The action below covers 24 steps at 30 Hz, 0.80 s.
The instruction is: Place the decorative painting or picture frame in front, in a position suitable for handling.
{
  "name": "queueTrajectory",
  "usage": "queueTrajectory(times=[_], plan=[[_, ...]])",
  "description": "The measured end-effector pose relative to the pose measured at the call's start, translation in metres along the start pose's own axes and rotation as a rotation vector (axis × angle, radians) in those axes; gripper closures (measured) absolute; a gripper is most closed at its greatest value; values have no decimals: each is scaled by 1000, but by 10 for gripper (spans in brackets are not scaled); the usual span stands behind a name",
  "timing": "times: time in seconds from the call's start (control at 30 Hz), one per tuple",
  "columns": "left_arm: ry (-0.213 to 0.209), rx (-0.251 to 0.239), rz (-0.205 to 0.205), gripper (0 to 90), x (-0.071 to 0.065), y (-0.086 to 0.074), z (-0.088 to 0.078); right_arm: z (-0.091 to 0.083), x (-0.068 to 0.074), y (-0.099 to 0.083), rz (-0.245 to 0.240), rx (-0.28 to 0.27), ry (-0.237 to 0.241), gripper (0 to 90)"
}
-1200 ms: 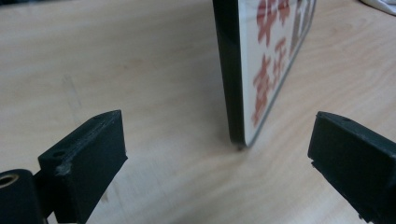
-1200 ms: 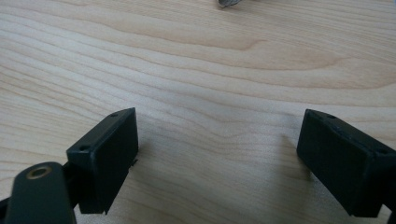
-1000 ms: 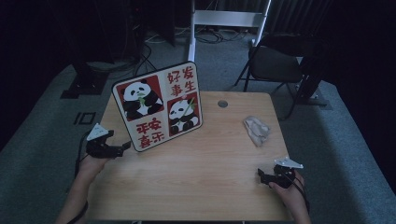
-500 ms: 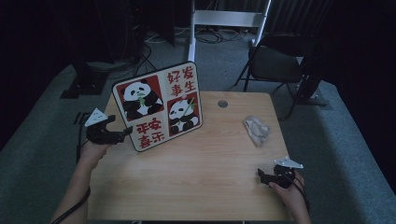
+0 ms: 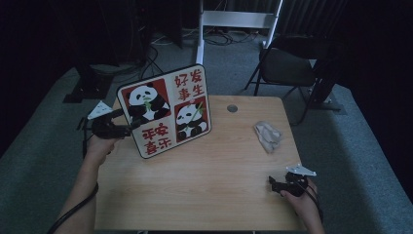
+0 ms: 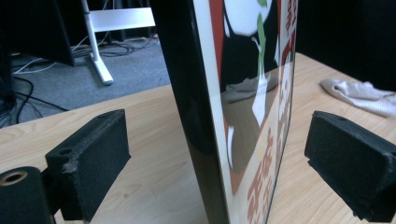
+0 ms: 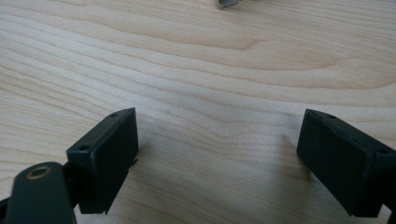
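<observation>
A framed panda picture (image 5: 168, 109) with red Chinese characters stands tilted on the wooden table (image 5: 209, 180). My left gripper (image 5: 124, 127) is open at the picture's left edge. In the left gripper view that edge (image 6: 205, 116) runs between the two spread jaws without touching either pad. My right gripper (image 5: 273, 184) rests low over the table's front right part. It is open, with bare wood (image 7: 219, 135) between its jaws.
A crumpled pale cloth (image 5: 268, 135) lies at the right of the table, also the cloth (image 6: 362, 93) seen past the frame. A round grommet hole (image 5: 232, 108) sits near the far edge. Behind the table stand a folding chair (image 5: 287, 66) and a white stand (image 5: 238, 19).
My left gripper has risen from the table's left edge and moved right, so its jaws now straddle the picture's left edge. The right gripper has stayed put.
</observation>
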State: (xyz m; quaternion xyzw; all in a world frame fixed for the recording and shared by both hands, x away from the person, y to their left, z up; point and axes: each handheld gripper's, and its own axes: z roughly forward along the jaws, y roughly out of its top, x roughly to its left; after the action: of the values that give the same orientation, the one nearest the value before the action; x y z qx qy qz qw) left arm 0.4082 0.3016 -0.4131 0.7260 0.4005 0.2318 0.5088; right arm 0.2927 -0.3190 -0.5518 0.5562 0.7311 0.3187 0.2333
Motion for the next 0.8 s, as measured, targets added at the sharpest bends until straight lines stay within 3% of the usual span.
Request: queueTrajectory(times=[0.3, 0.57, 0.73, 0.8], plan=[[-46, -25, -36, 254, 2, 3, 8, 0, 0, 0, 0, 0, 0, 122], [-62, -36, -7, 470, -3, 2, 11, 0, 0, 0, 0, 0, 0, 122], [-82, -64, -33, 628, 2, 0, 9, 0, 0, 0, 0, -1, 0, 122], [-114, -72, -56, 659, 4, -2, 7, 0, 0, 0, 0, 0, 0, 122]])
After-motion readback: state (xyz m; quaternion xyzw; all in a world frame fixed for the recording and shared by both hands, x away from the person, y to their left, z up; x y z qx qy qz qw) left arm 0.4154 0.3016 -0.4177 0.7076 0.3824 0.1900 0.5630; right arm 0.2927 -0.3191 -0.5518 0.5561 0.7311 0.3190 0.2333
